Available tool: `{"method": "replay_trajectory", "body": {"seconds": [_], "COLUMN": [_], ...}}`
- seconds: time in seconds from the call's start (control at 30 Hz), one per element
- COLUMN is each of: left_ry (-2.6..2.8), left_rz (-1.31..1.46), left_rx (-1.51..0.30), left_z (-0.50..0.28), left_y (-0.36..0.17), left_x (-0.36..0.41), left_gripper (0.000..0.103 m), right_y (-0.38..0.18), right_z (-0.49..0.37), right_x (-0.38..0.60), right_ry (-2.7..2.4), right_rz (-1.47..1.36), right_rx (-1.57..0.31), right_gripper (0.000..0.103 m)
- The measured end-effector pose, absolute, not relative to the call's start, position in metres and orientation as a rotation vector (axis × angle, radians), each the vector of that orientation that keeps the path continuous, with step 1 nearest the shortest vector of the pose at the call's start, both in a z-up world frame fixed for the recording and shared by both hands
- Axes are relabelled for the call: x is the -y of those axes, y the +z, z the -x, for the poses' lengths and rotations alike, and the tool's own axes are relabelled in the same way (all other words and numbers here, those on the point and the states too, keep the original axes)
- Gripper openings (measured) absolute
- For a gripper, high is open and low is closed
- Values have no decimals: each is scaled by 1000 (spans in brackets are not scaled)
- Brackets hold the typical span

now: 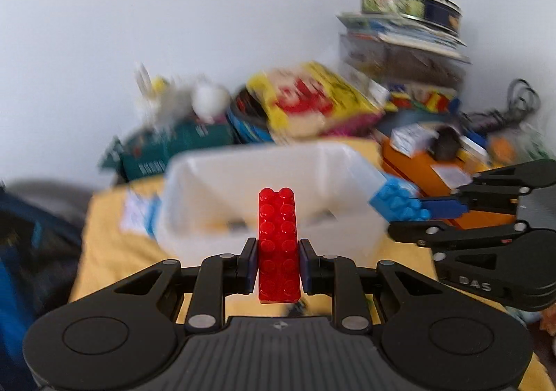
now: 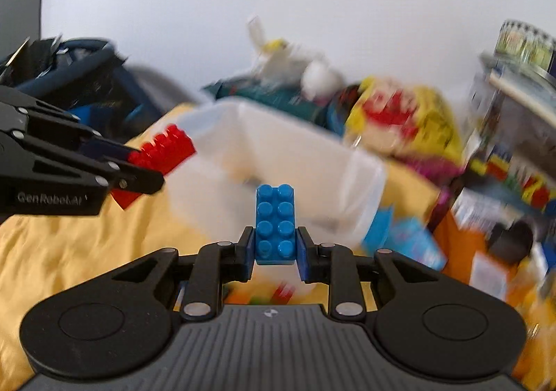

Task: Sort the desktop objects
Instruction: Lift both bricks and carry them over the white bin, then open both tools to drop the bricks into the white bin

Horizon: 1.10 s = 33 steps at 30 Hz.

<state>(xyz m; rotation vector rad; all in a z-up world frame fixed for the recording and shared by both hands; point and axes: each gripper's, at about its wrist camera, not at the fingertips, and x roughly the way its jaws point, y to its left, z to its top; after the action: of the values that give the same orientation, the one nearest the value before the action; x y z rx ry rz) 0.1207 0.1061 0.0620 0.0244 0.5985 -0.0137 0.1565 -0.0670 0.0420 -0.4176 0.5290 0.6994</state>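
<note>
Cluttered yellow tabletop (image 1: 104, 217) against a white wall. Left gripper (image 1: 277, 260) clamps the red brick (image 1: 278, 245), long axis toward 12 o'clock, where the white bin (image 1: 271, 182) lies. Right gripper (image 2: 275, 248) clamps the blue brick (image 2: 275, 224), bin likewise at 12 o'clock.

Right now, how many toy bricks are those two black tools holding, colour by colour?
Red brick, in the left tool: 1
Blue brick, in the right tool: 1
Total: 2 bricks held, one per tool. Both are lifted in front of the white bin. More coloured pieces show in the blurred clutter behind, too smeared to count.
</note>
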Motion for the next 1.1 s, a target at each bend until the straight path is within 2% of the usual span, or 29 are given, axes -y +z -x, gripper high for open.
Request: {"method": "replay_trajectory", "body": {"seconds": [0.23,0.57,0.6,0.63,0.7,0.8,0.93,1.1], "left_ry": [45,78,76,76,83,85,78,47], "left_rz": [-83,-45,-44,-55,-82,-72,-58,-65], "left_rx": [-597,-770,-766,-757,-721,-678,-614,-599], "left_z": [-190,-235,-232,-230,-222,-211,-185,-145], "left_y": [71,16,15,17,23,37,57,58], "left_x": [-125,-143,-141,-139,-135,-133,-125,-108], "left_gripper": [27,28,32,41,49,49,61,64], "right_y": [47,17,16,16,19,24,33,42], "right_z": [-210,-253,-254,-254,-251,-246,-236,-207], "right_x": [38,10,9,7,9,11,16,34], "right_ry": [670,612,607,604,613,621,633,675], "right_rz": [377,399,409,422,420,423,410,393], "right_rx": [-552,-645,-644,-641,-626,-604,-581,-546], "right_gripper": [27,30,32,37,37,37,38,45]}}
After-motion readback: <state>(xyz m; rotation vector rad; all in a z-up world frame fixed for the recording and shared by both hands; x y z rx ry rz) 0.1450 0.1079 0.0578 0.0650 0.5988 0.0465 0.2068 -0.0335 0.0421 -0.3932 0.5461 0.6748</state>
